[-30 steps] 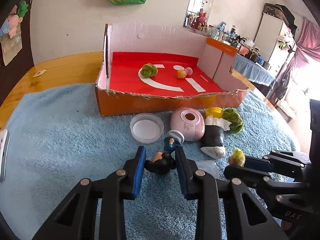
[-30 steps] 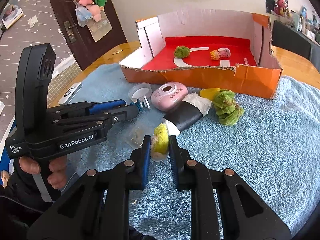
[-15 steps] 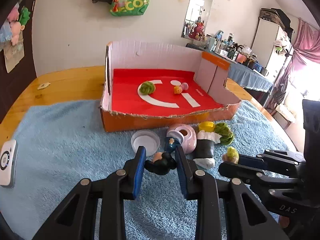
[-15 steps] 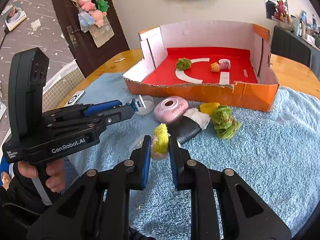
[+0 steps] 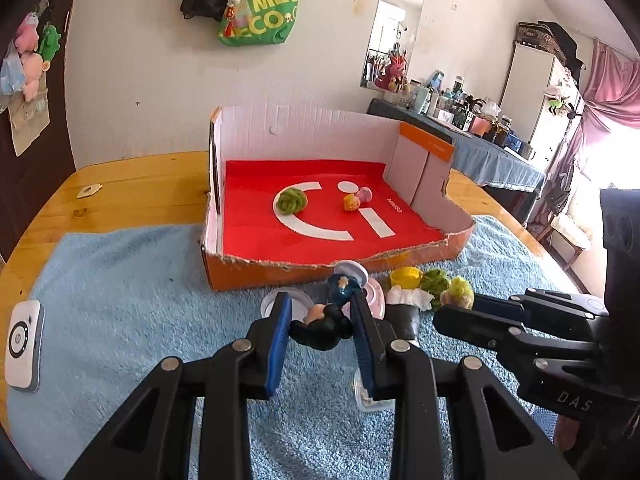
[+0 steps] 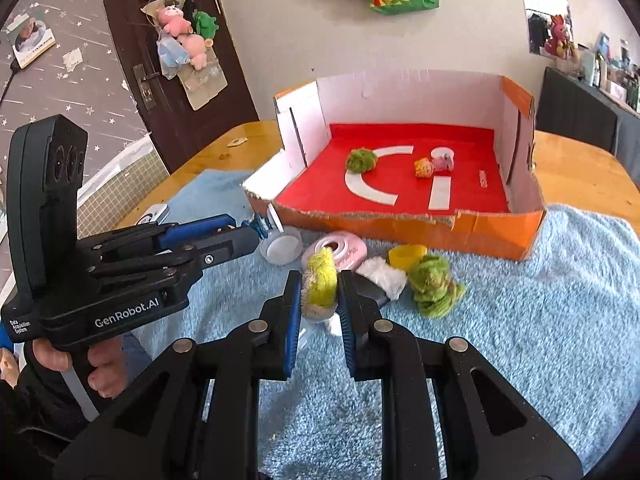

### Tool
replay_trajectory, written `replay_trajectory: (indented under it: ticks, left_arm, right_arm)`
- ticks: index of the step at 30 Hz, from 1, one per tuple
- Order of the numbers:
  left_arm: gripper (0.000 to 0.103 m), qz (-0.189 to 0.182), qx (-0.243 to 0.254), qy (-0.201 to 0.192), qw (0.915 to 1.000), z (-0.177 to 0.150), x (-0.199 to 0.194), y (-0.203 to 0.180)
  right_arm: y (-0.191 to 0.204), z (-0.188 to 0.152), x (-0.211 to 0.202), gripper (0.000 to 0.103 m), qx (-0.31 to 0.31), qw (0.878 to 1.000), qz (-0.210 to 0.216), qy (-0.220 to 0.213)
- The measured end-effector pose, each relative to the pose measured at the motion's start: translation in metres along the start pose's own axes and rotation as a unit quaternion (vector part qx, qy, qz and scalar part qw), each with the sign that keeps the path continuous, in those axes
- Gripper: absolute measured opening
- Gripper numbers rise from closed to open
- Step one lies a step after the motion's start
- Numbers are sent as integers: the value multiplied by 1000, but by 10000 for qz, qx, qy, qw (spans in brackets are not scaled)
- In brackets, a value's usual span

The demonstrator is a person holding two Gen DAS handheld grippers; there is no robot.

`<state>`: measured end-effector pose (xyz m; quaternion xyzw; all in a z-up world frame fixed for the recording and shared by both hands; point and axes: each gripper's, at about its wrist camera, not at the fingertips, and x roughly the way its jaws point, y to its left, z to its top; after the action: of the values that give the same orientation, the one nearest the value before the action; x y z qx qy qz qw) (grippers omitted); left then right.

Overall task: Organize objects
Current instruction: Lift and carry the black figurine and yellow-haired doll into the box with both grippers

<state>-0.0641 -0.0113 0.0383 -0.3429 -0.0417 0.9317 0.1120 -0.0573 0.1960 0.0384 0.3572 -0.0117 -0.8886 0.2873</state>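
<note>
Both claws have risen off the blue towel (image 6: pixel 520 340): left gripper (image 5: pixel 320 322) clamped on a small black-and-blue figurine (image 5: pixel 326 322), right gripper (image 6: pixel 320 292) on a fuzzy yellow-green toy (image 6: pixel 320 280), ready for the orange cardboard box (image 6: pixel 420 228) ahead.

— How many toys sit inside the cardboard box (image 6: pixel 420 232)?
— Three: one green yarn ball (image 6: pixel 361 160), one small yellow figure (image 6: pixel 423 168), one small pink figure (image 6: pixel 442 161).
— And on the blue towel (image 6: pixel 540 320)?
— One pink round case (image 6: pixel 340 249), one clear lid (image 6: pixel 282 246), one yellow cap (image 6: pixel 407 255), one green fuzzy bundle (image 6: pixel 434 286).
— Grippers?
— Two, each with one toy: a yellow-green fuzzy toy (image 6: pixel 320 280) and a dark figurine (image 5: pixel 326 324).
</note>
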Motion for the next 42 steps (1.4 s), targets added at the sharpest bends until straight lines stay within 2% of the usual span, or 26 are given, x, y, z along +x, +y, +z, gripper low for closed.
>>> replay_trajectory:
  ticks: [14,42]
  left_arm:
    - [32,9,2,-123,9999,25,7,1]
    - [32,100,-8,10,9999,58,43,9]
  right_arm:
    - [-9,28,-3,17,-18,9997,-80,-214]
    - [-41,65,22,17,100,9995,-274,-127]
